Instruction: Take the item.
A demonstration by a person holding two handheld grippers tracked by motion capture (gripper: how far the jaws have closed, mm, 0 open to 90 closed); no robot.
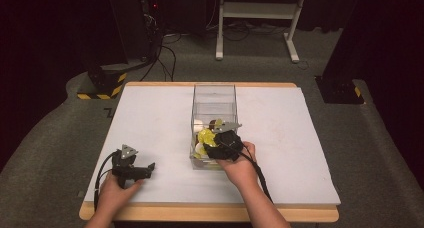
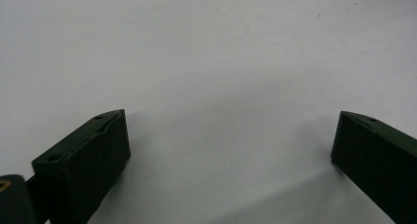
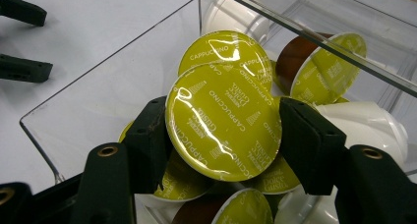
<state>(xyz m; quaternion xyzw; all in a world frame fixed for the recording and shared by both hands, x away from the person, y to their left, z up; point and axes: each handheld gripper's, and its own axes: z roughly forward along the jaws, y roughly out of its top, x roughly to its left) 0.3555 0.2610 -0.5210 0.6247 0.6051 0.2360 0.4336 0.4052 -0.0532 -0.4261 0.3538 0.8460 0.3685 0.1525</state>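
At the left, the left gripper (image 1: 134, 169) rests low over the bare white desk (image 1: 150, 123), its jaws spread wide and released, with nothing between them in the left gripper view.

Toward the middle stands a clear plastic box (image 1: 213, 95) holding a heap of coffee capsules. The right gripper (image 3: 223, 135) reaches into its near end, and its jaws are clenched on a cappuccino capsule (image 3: 223, 121), one jaw on each side of the green foil lid. A second green-lidded capsule (image 3: 226, 49) lies just beyond the jaws, touching the held one; a brown capsule (image 3: 300, 54) and white ones (image 3: 369, 123) lie beyond the right jaw.

The grip looks to sit on the thin lid rim, so the capsule could tilt or slip out if lifted fast. The box wall runs close beside the left jaw; catching it could drag the light box across the desk, since the left gripper is not steadying it.
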